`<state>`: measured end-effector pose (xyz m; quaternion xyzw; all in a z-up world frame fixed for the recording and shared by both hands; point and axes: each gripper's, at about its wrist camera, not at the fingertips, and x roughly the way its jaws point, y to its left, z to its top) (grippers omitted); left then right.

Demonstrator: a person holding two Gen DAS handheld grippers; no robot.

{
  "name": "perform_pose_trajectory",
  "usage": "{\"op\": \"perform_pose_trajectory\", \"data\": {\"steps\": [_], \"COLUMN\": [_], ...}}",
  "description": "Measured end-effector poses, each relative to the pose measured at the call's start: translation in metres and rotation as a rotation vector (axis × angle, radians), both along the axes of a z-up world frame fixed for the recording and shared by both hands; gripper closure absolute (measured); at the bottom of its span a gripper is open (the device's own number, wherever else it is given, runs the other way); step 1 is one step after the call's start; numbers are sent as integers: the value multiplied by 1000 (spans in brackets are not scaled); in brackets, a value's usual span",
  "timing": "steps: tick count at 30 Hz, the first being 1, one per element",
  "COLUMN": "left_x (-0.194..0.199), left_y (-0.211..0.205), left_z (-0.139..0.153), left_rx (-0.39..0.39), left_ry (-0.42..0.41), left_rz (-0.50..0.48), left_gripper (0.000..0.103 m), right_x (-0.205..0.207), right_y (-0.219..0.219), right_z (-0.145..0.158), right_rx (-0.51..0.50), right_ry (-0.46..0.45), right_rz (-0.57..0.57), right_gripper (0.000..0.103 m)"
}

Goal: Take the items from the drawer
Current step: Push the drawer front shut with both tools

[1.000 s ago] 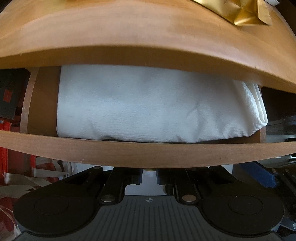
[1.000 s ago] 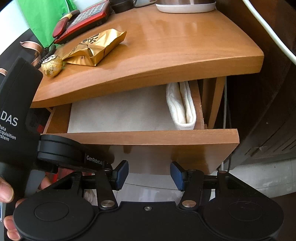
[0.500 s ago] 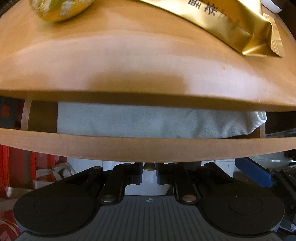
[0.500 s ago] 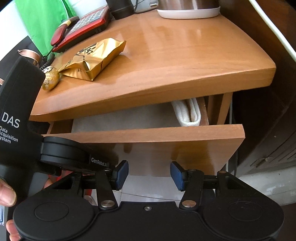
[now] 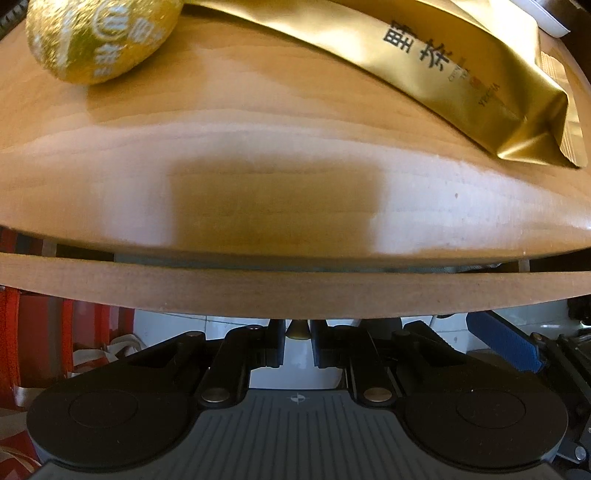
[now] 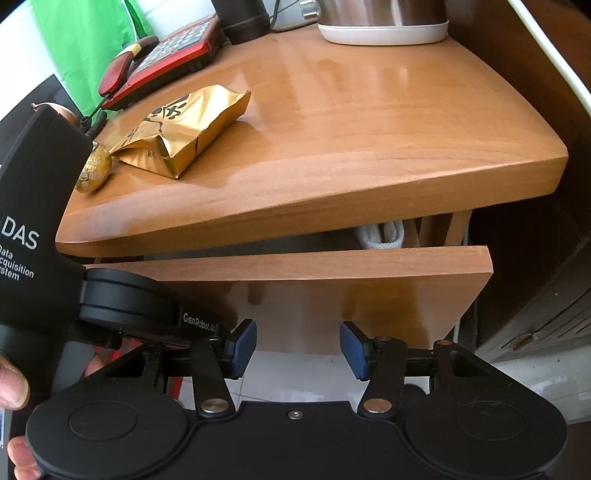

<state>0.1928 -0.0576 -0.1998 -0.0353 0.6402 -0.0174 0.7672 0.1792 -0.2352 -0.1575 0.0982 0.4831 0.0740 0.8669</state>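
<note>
The wooden drawer [image 6: 332, 266] under the table top stands almost pushed in; only a narrow gap shows in the left wrist view, above its front panel [image 5: 295, 291]. A folded white cloth [image 6: 380, 234] lies inside at the right end, mostly hidden. My left gripper [image 5: 298, 341] is shut on the small brass drawer knob [image 5: 297, 329] below the front panel. My right gripper [image 6: 298, 347] is open and empty, just in front of the drawer front. A gold tea packet [image 6: 181, 136] and a gold foil ball [image 6: 94, 171] lie on the table top.
The wooden table top [image 6: 369, 122] also carries a red telephone [image 6: 162, 59], a dark cup [image 6: 242, 16] and a kettle base [image 6: 384, 22]. Red bags [image 5: 44, 328] sit low on the left. A dark cabinet [image 6: 535, 295] stands on the right.
The drawer has slid inward, with my left gripper on its knob, from about half open to nearly closed. The white cloth has almost vanished under the table top. My right gripper stayed open.
</note>
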Motion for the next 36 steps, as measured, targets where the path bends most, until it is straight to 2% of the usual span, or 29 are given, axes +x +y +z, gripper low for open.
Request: {"op": "perform_pose_trajectory", "data": {"steps": [24,36], "left_x": [-76,-126], "left_y": [-3,-7], "left_z": [-8,-13], "left_rx": [-8,-4], "left_ry": [5,12], "left_rz": [26,41], "left_gripper": [89,89], "right_x": [7,37], "right_y": [5,28], "right_z": [-3,-20], "right_rx": [-18,-14], "right_ry": [4,12], "right_rz": [7,22], "right_gripper": [53,53]}}
